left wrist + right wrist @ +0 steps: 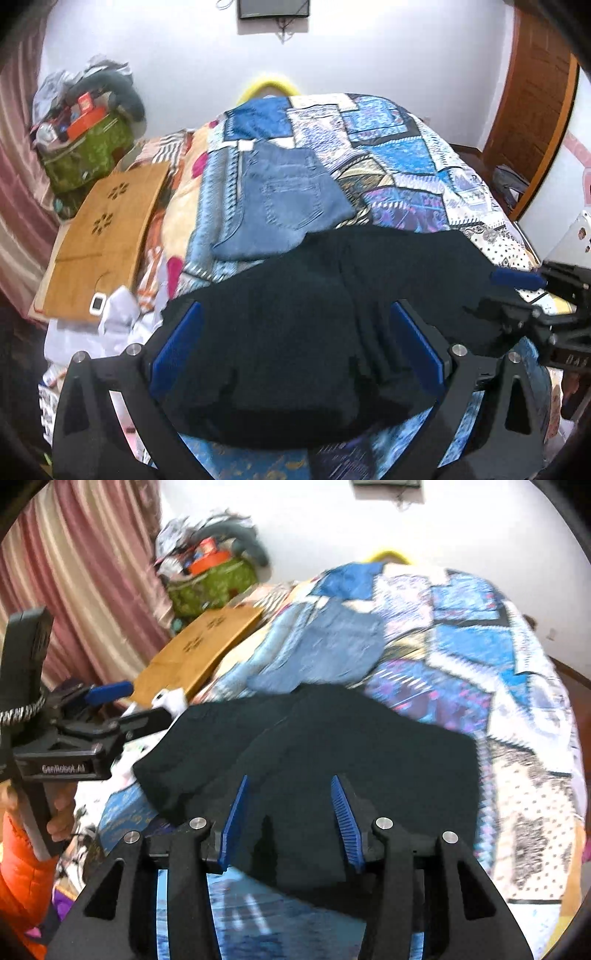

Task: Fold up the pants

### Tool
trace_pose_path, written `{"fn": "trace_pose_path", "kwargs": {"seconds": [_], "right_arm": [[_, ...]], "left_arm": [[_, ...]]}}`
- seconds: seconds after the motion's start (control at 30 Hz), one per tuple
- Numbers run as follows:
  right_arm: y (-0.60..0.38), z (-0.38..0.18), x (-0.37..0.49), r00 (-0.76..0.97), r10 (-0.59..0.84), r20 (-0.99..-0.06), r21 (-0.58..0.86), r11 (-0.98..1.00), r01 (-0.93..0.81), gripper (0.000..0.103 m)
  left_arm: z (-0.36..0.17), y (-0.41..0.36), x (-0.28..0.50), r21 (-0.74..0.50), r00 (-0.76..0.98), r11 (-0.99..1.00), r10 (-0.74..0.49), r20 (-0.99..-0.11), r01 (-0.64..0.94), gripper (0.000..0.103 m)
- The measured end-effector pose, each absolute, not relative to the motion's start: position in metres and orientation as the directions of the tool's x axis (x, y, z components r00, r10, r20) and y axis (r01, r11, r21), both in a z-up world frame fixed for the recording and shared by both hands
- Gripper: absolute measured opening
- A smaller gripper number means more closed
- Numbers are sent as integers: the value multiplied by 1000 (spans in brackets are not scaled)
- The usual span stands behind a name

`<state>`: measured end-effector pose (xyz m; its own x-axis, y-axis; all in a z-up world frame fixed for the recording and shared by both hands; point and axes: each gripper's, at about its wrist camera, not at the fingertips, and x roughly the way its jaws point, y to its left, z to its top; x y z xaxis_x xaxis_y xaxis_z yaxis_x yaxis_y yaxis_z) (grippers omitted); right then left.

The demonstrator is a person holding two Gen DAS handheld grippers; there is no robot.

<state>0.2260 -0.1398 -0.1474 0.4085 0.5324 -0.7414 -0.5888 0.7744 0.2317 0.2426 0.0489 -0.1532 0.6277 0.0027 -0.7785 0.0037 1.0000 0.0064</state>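
Black pants [332, 302] lie folded over on the patchwork bedspread [406, 155], near the bed's front edge. They also show in the right wrist view [351, 746]. My left gripper [295, 314] is open, its blue pads [177, 347] spread wide on either side of the black cloth. My right gripper [290, 786] is open over the pants' near edge, with its blue pads [345, 812] apart. The right gripper also shows at the right of the left wrist view [524, 291]. The left gripper shows at the left of the right wrist view [122, 709].
Folded blue jeans [288, 199] lie on the bed behind the black pants. A wooden lap tray [103, 229] sits at the bed's left, with a white device [98, 303] on its corner. A green bag [85, 155] of clutter stands by the curtain. A wooden door [532, 103] is at right.
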Motion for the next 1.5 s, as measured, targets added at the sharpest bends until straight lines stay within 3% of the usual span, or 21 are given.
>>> {"fn": "trace_pose_path", "kwargs": {"seconds": [0.27,0.43,0.7,1.1,1.5], "right_arm": [[-185,-163,272,479,464,-745,231,853,-468,50],[-200,-184,294,431,472,-769,280,854,-438,50],[-196,-224,317,342,392,-854,210,862,-462,50],[-236,-231,298,328,397,-857,262,884,-387,54],[-229,-204,259,363,310,-879,141,895,-424,54]], "left_arm": [[-168,8,297,56,600,995,-4,-800,81,101],[-192,-13,329,65,554,991,-13,-832,121,101],[-246,-37,366,102,423,976,11,-906,193,102],[-251,-19,345,136,456,972,34,-889,192,102],[-234,2,298,154,471,979,73,-879,135,102]]}}
